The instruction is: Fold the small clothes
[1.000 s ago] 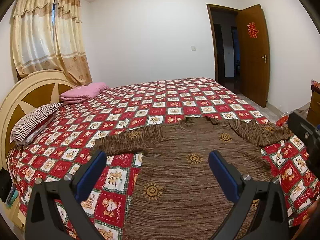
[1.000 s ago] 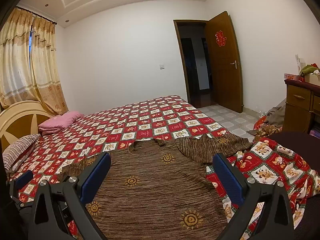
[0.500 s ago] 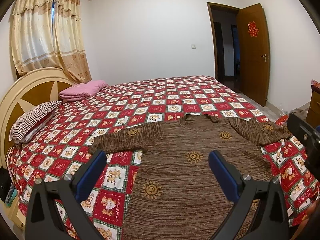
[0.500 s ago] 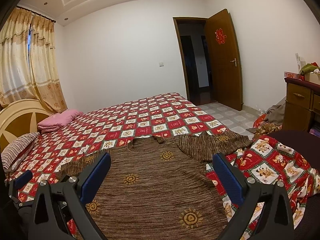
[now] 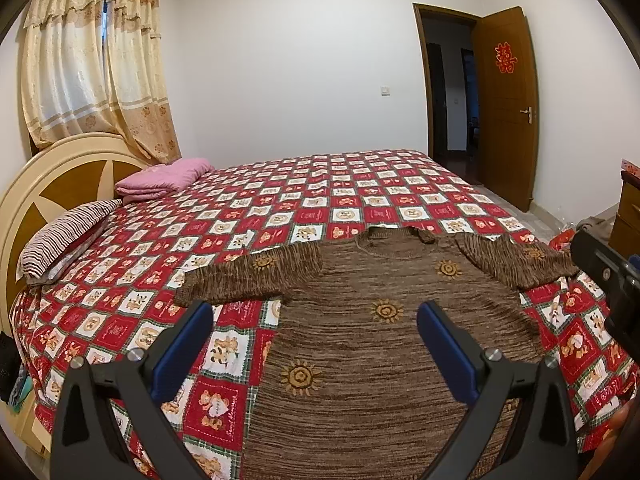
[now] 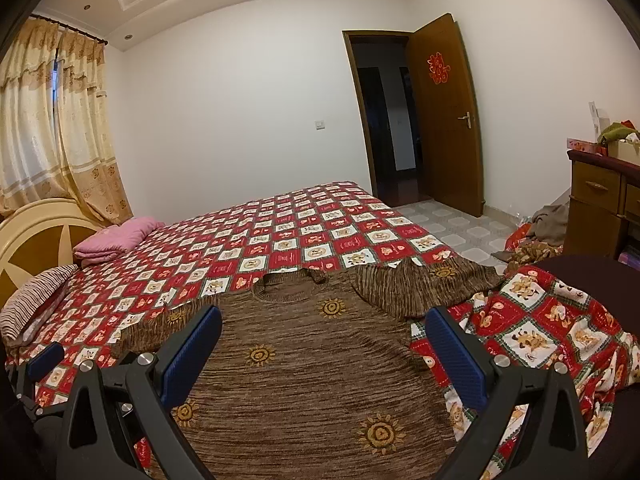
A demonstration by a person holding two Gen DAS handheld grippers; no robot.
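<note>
A brown knit sweater [image 5: 372,344] with yellow sun motifs lies flat on the red patchwork bedspread [image 5: 320,208], neck towards the far side, both sleeves spread out. It also shows in the right wrist view [image 6: 304,376]. My left gripper [image 5: 314,348] is open and empty, held above the sweater's lower left part. My right gripper [image 6: 324,356] is open and empty above the sweater's lower right part. The left sleeve [image 5: 248,276] points to the left. The right sleeve [image 6: 424,284] lies folded near the bed's right edge.
A pink folded blanket [image 5: 164,178] and a striped pillow [image 5: 68,232] lie by the round headboard [image 5: 52,184]. A wooden door [image 6: 444,120] stands open at the right. A wooden dresser [image 6: 604,196] and clothes on the floor [image 6: 536,236] are at the far right.
Both grippers have risen and tilted up slightly, so the bed and sweater sit lower in the views. The sweater has not moved and both grippers stay open.
</note>
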